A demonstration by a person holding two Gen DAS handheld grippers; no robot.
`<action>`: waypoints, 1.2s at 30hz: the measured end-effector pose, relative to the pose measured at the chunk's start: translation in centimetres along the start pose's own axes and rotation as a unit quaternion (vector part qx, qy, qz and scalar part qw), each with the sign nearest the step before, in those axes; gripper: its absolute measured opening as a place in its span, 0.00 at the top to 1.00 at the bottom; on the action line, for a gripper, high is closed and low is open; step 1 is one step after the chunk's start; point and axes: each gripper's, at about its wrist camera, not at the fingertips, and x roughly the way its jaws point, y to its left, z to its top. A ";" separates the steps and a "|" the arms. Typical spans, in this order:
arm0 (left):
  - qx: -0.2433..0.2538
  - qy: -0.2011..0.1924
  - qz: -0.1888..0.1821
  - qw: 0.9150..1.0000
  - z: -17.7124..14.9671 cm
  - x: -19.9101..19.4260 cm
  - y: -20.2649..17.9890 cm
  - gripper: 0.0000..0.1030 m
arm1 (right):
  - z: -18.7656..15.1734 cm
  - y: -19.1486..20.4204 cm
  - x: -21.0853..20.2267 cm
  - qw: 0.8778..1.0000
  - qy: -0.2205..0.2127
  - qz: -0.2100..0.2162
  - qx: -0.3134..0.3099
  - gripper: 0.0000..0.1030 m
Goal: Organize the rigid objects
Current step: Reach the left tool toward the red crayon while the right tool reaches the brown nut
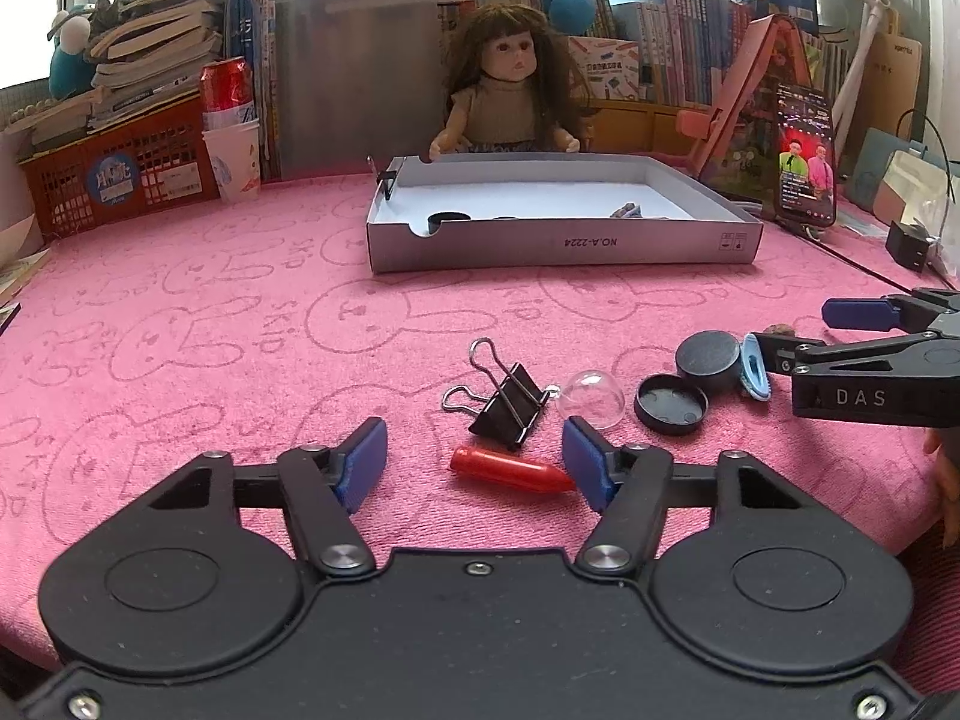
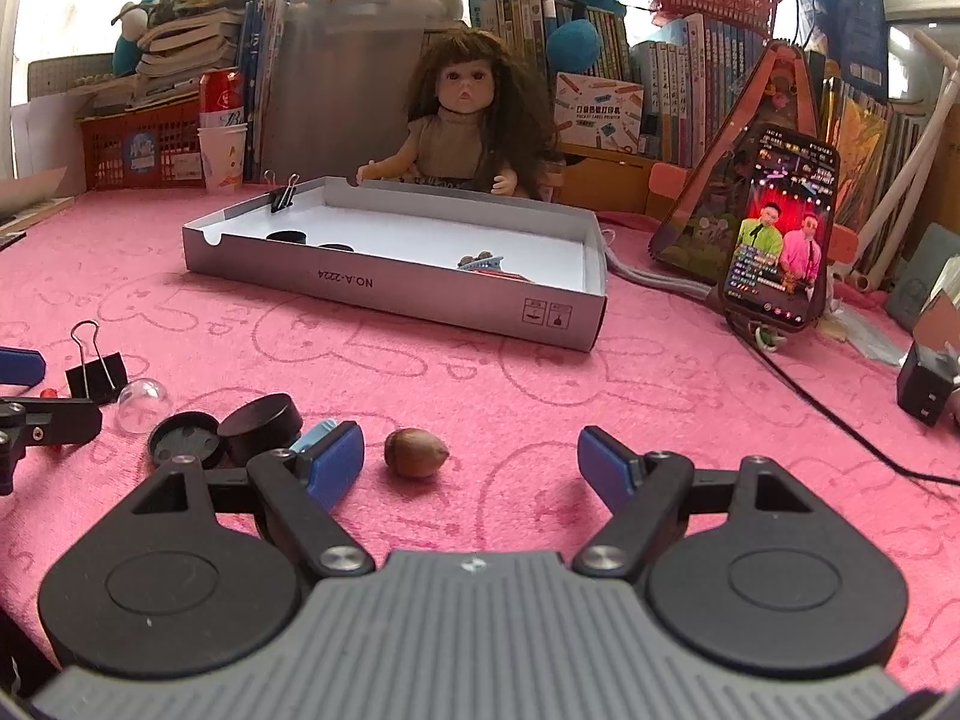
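On the pink cloth (image 1: 180,276) right in front of us, the left gripper (image 1: 474,459) is partly open, jaws either side of a red capsule (image 1: 510,471); its tip meets the right pad, the left pad is clear, so nothing is gripped. Our right gripper (image 2: 471,462) is wide open and empty, a nut (image 2: 416,452) lying between its jaws. Just beyond sit a binder clip (image 1: 507,399), clear dome (image 1: 591,399), two black caps (image 1: 672,405) and a blue clip (image 1: 755,369). Farther back the grey box (image 1: 558,246) holds a few pieces. Doll (image 1: 510,90) and phone (image 2: 777,222) behind.
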 end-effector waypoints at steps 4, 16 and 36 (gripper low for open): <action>0.010 -0.003 -0.004 1.000 0.0 -0.1 -0.3 0.54 | -0.1 0.2 -0.1 1.000 0.000 0.002 -0.001 0.16; 0.023 -0.007 -0.011 1.000 -0.3 -0.6 -1.2 0.70 | -0.3 0.7 -0.4 1.000 0.003 0.016 0.008 0.26; 0.099 -0.020 -0.073 0.992 -0.9 -3.0 -1.5 0.56 | -0.3 1.7 -1.0 0.999 -0.005 0.033 -0.005 0.54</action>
